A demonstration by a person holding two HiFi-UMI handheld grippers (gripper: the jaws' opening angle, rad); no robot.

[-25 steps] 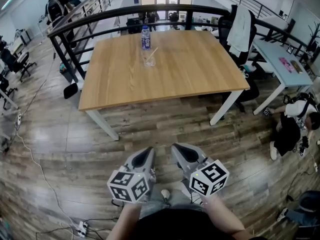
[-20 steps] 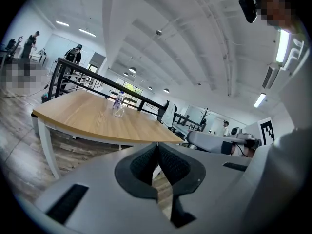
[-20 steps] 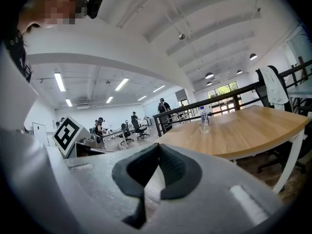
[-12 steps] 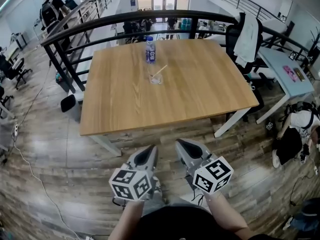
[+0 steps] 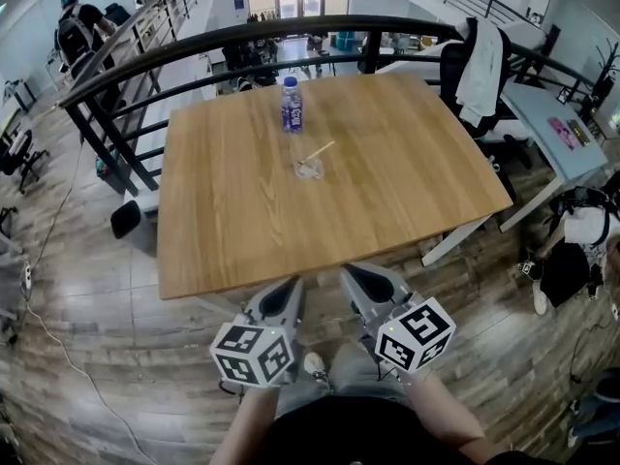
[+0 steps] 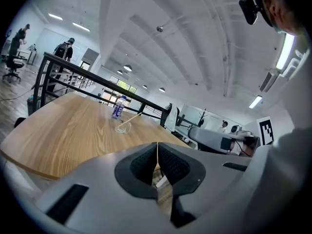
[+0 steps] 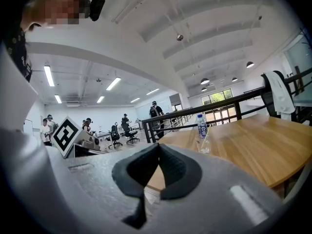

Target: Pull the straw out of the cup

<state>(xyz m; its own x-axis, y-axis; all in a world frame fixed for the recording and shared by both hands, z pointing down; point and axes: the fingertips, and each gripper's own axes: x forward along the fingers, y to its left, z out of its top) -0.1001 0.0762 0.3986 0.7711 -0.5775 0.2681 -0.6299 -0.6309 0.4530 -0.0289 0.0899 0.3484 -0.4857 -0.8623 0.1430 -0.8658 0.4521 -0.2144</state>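
You have walked closer. The table (image 5: 242, 231) now fills more of the head view than a moment ago, and your left gripper (image 5: 289, 287) and right gripper (image 5: 351, 274) are at its near edge. Both have their jaws pressed together with nothing between them. The cup (image 5: 308, 169) stands past the table's middle, toward its far edge, with the straw (image 5: 320, 149) leaning out of it — I judge it not yet within reach, so the pull has not begun.

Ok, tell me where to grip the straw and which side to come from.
Grip the straw on its free upper end, above the rim of the cup. It leans out to the right in the head view, and the bottle stands behind the cup, so the right side looks clearest. Set the jaws across the stalk.
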